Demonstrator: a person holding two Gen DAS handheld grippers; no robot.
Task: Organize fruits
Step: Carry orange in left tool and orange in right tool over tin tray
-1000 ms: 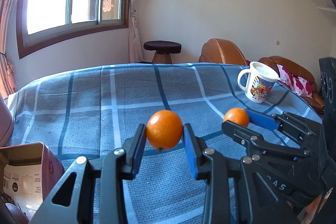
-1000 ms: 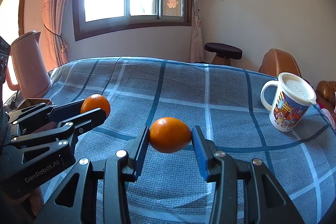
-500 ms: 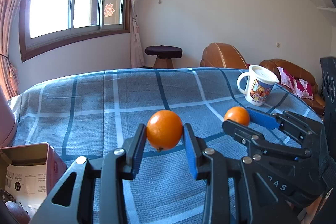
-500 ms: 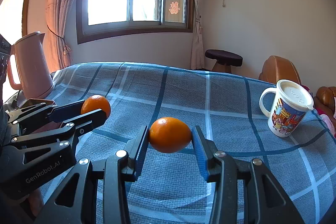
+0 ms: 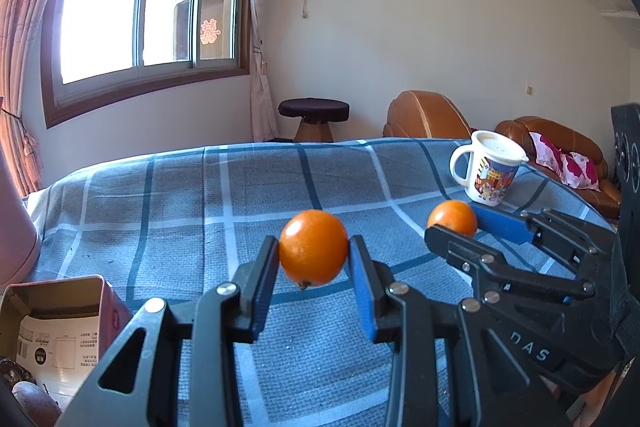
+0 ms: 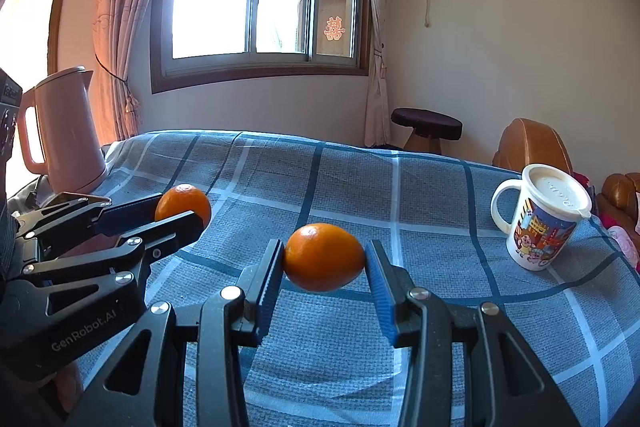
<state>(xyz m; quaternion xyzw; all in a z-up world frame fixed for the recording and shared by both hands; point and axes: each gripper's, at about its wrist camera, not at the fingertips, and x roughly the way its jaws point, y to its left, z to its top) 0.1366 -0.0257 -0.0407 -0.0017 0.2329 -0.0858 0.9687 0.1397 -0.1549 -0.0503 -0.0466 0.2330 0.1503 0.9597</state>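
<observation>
Each gripper holds an orange above the blue checked cloth (image 5: pixel 192 211). In the left wrist view my left gripper (image 5: pixel 313 254) is shut on a round orange (image 5: pixel 313 247), its stem end pointing down. To its right the right gripper (image 5: pixel 460 225) grips a second orange (image 5: pixel 452 217). In the right wrist view my right gripper (image 6: pixel 324 261) is shut on that oval orange (image 6: pixel 324 257), held sideways between the pads. The left gripper (image 6: pixel 182 209) with its orange (image 6: pixel 182 203) shows at the left.
A white cartoon mug with a lid (image 6: pixel 542 217) stands on the cloth at the right. A pink kettle (image 6: pixel 66 129) stands at the far left. An open cardboard box (image 5: pixel 56 323) sits at the near left. A stool (image 5: pixel 314 119) and brown sofa (image 5: pixel 552 147) lie beyond.
Both views have tilted slightly, showing more wall and less cloth than a second ago. Both grips on the oranges are unchanged.
</observation>
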